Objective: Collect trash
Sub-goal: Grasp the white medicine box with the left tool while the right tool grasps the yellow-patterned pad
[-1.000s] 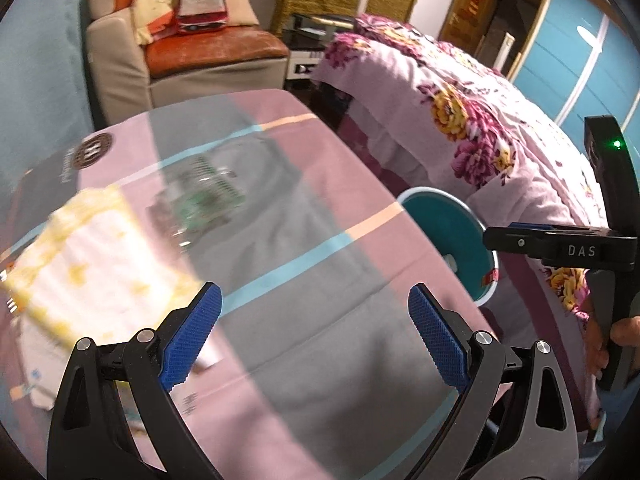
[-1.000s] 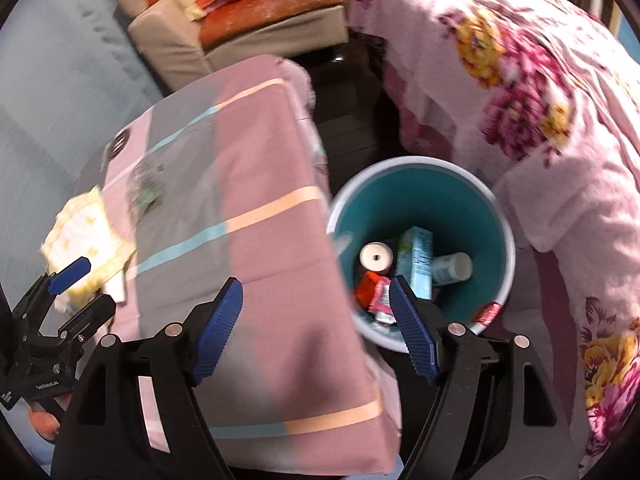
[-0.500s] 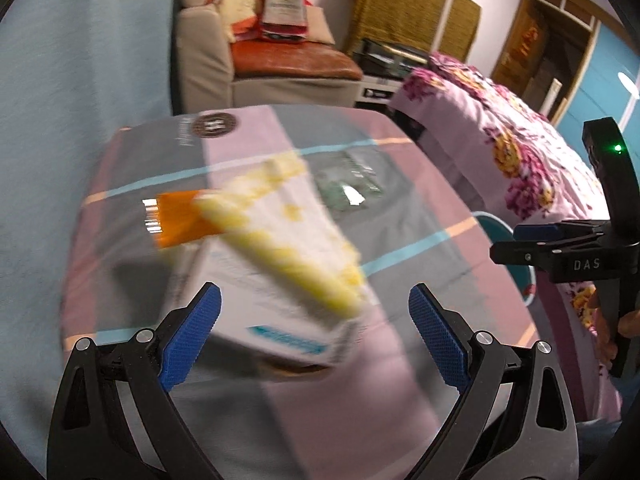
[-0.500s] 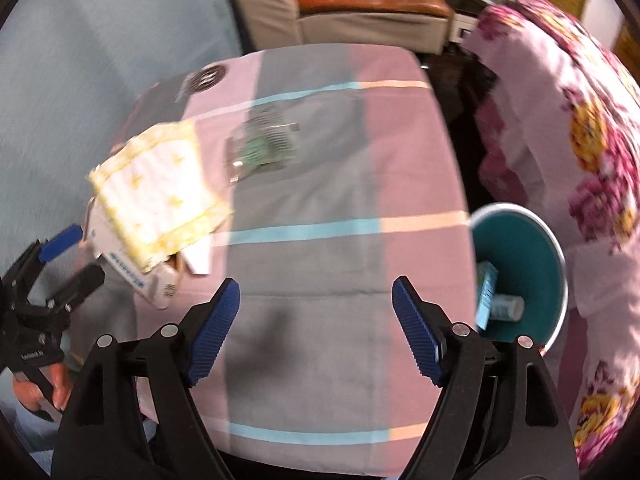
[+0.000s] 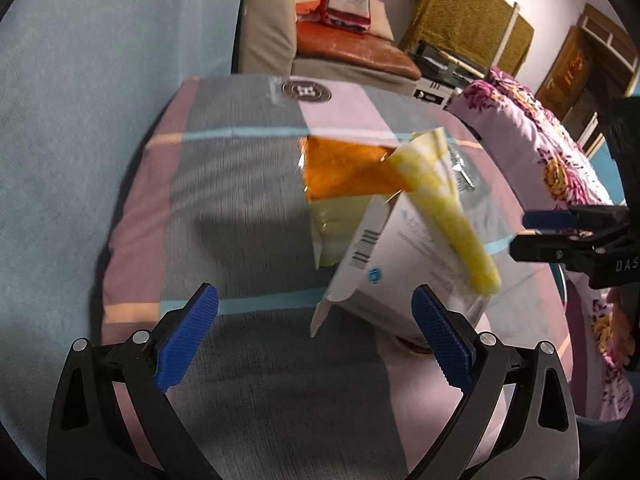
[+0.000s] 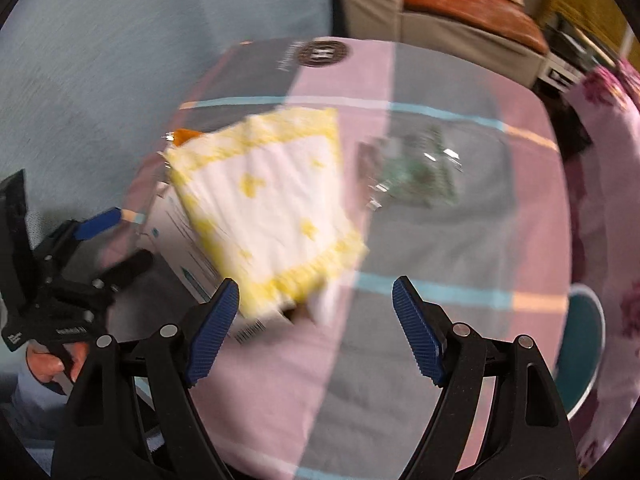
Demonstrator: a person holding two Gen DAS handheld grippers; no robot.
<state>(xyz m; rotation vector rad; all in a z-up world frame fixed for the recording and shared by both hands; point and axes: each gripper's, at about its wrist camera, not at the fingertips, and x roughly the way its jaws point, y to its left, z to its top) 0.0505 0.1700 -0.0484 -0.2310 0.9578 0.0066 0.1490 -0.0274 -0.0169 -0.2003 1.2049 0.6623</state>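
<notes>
teal bin at table edge, contents hidden

Matt striped cloth covers the table; the white box is smooth cardboard, the orange packet glossy film.

We are in a home bedroom: a bed with a floral cover, an armchair, and a wardrobe surround the cloth-covered bench.
</notes>
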